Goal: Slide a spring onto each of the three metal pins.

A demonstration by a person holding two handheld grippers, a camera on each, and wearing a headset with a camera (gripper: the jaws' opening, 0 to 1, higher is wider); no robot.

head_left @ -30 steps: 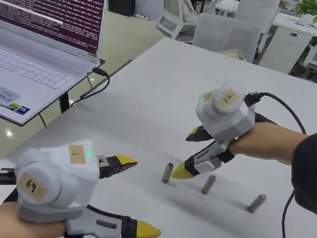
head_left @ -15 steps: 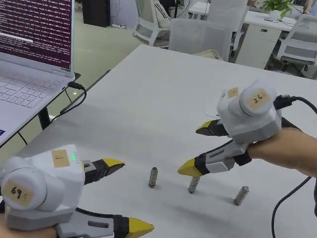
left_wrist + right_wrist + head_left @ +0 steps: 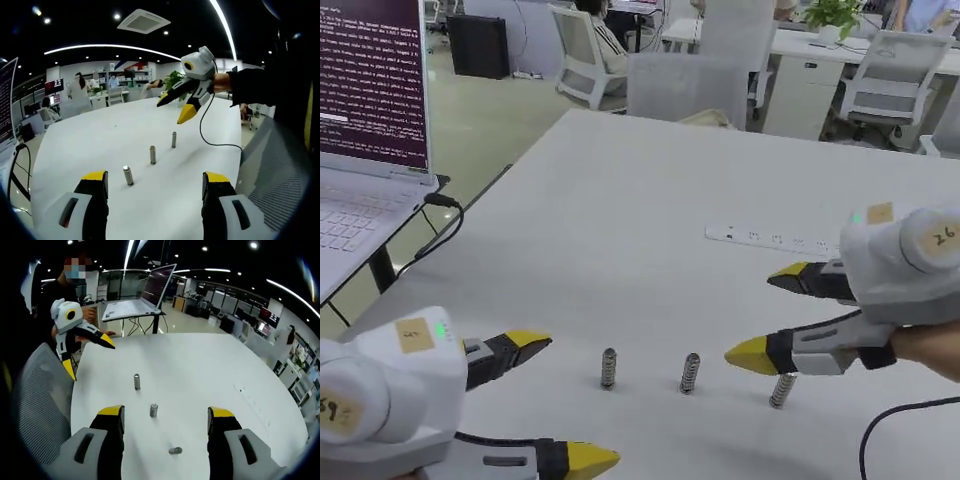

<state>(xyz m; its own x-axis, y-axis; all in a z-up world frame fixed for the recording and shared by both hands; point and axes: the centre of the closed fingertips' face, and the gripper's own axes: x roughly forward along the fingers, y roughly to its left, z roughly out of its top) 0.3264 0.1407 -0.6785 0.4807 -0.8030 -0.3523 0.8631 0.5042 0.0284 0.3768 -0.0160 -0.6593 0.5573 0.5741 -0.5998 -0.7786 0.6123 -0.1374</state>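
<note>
The left gripper (image 3: 565,400) hovers over the table's (image 3: 650,220) near edge, fingers spread and empty. The left spring (image 3: 609,368), middle spring (image 3: 690,372) and leaning right spring (image 3: 782,390) stand in a row. Above the last hangs the right gripper (image 3: 765,315), fingers spread, empty.

Draws the right tongs (image 3: 763,316) back across the bench (image 3: 620,230), seen from the head view: from beside the left spring (image 3: 609,368), past the middle spring (image 3: 690,372), to just above the right spring (image 3: 782,390).
</note>
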